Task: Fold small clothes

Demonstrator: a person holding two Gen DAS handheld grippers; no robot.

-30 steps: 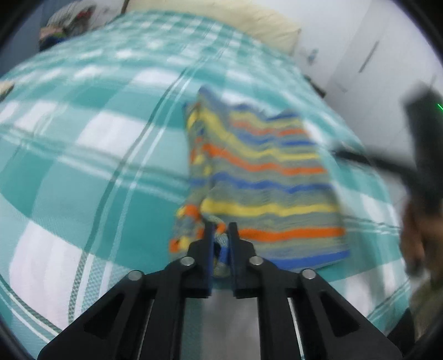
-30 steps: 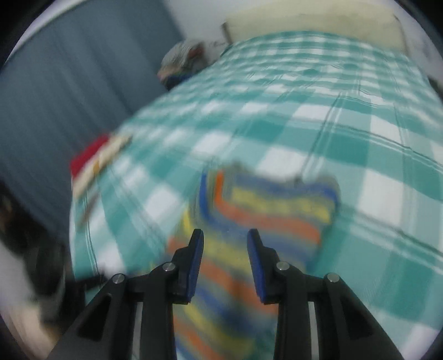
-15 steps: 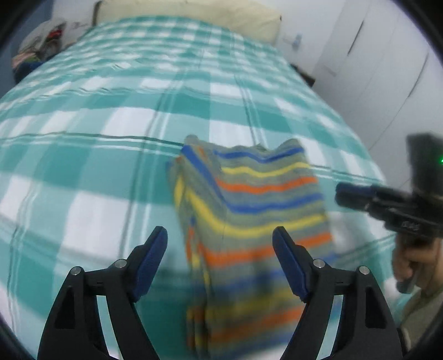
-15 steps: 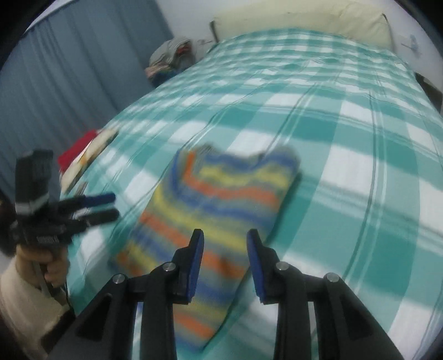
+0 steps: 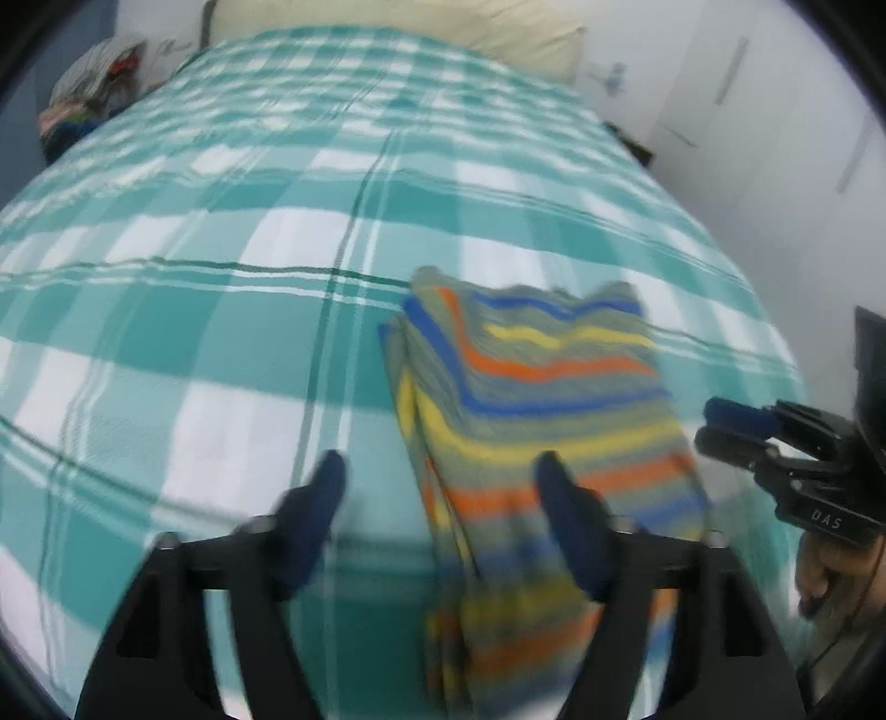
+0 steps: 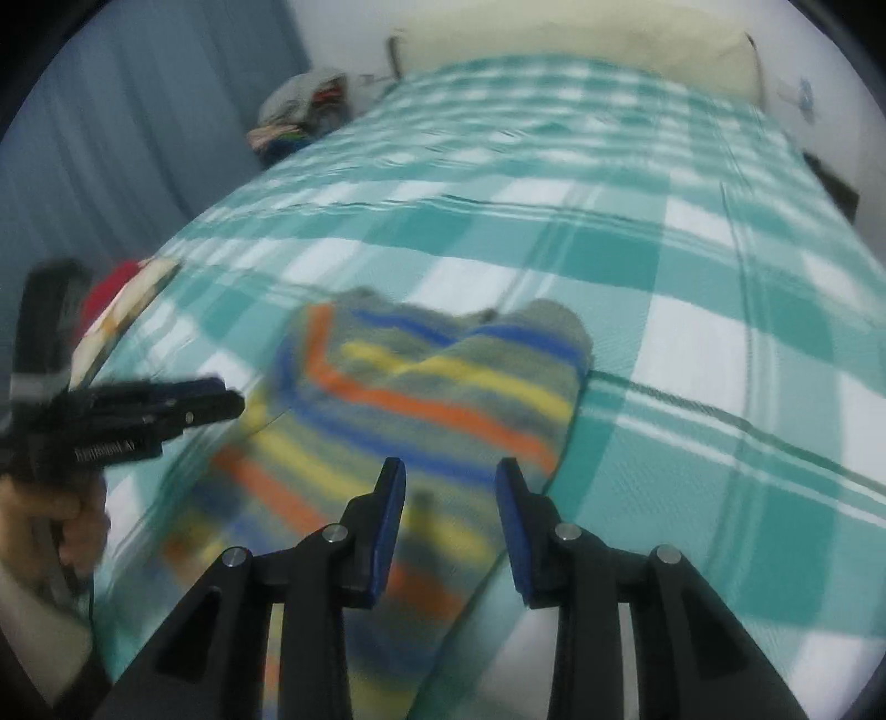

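A striped knitted garment (image 5: 531, 387) (image 6: 432, 387) in grey, blue, yellow and orange lies folded on the teal and white checked bed cover (image 5: 221, 343) (image 6: 692, 332). My left gripper (image 5: 438, 462) (image 6: 232, 399) hovers above the garment's near left edge. Its jaws are wide and still opening, and they hold nothing. My right gripper (image 6: 449, 468) (image 5: 714, 423) hangs over the garment's near right part. Its jaws stand partly apart, opening slightly, with nothing gripped. Both views are blurred by motion.
A cream pillow (image 5: 398, 22) (image 6: 581, 39) lies at the head of the bed. A pile of clothes (image 5: 94, 94) (image 6: 304, 116) sits beyond the far left corner. A red and white item (image 6: 122, 299) lies at the left bed edge. White cupboard doors (image 5: 775, 138) stand on the right.
My left gripper was shut on the garment's near edge; it has let go, opened wide and lifted back. The garment now lies flat. My right gripper dipped slightly over it.
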